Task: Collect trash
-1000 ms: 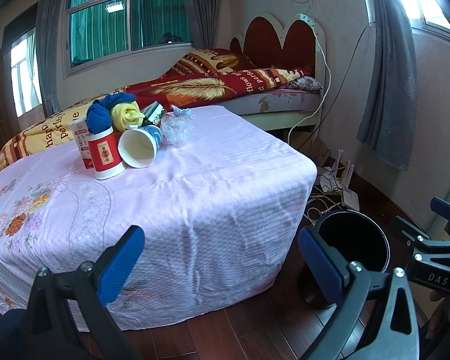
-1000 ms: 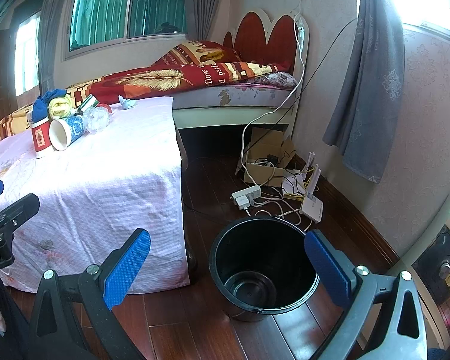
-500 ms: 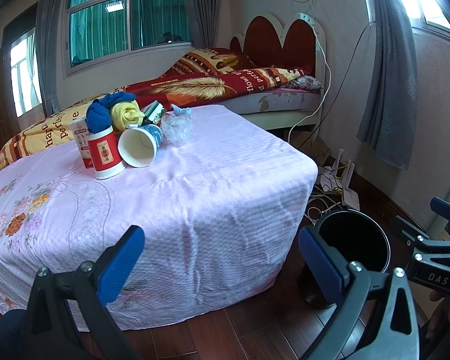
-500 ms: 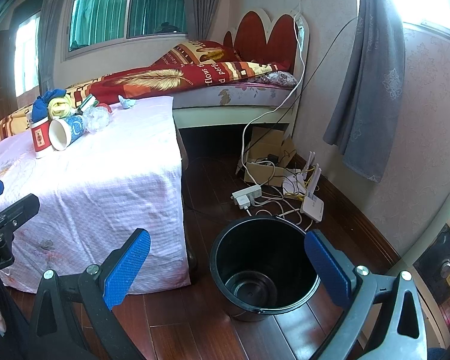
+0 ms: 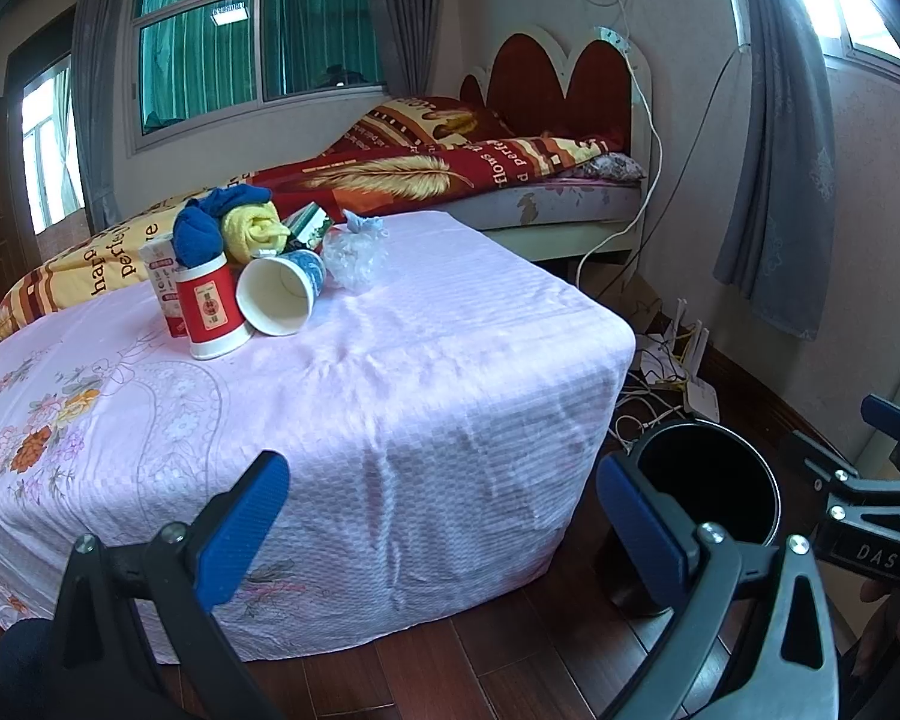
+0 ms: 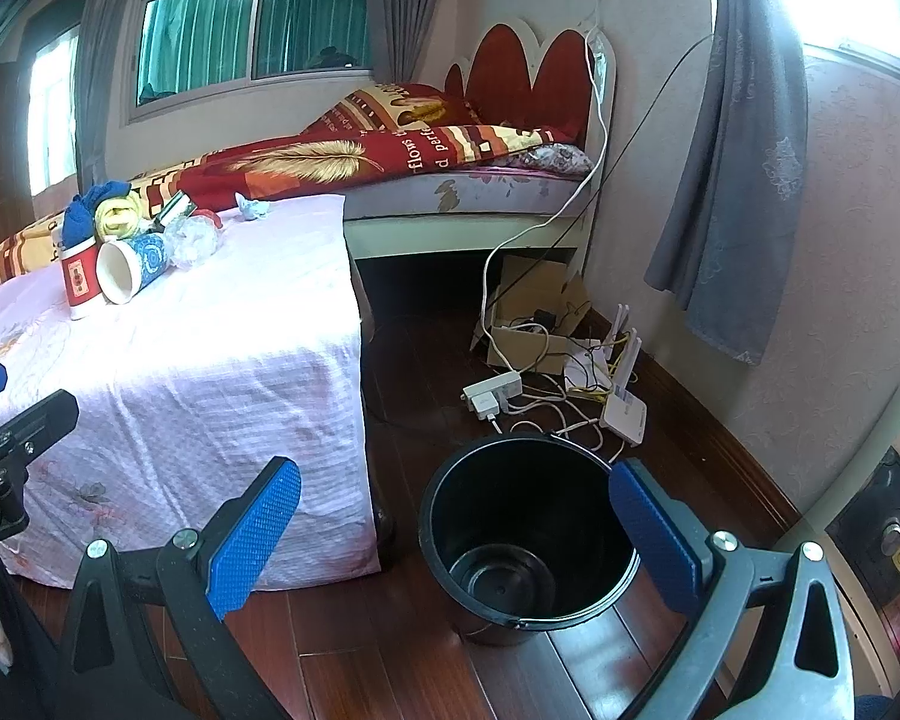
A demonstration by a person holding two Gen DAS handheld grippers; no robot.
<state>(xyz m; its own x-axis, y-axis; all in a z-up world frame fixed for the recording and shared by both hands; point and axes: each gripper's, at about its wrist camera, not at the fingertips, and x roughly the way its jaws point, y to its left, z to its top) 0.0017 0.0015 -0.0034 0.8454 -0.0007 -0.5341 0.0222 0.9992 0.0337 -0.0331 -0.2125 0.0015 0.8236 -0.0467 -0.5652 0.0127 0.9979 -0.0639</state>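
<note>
A pile of trash sits at the far left of the pink-clothed table [image 5: 426, 372]: a red and white cup [image 5: 210, 309], a tipped paper cup [image 5: 279, 294], a crumpled clear plastic bag [image 5: 354, 252], and blue and yellow cloths [image 5: 234, 228]. The pile also shows in the right wrist view, with the paper cup [image 6: 127, 269] on its side. An empty black bucket [image 6: 525, 534] stands on the floor right of the table. My left gripper [image 5: 441, 531] is open and empty, low before the table's front edge. My right gripper [image 6: 450, 531] is open and empty, just above the bucket.
A bed [image 6: 450, 180] with a red quilt stands behind the table. A power strip [image 6: 492, 390], cables, routers and a cardboard box [image 6: 534, 312] lie on the wooden floor by the wall. A grey curtain [image 6: 732, 180] hangs at right.
</note>
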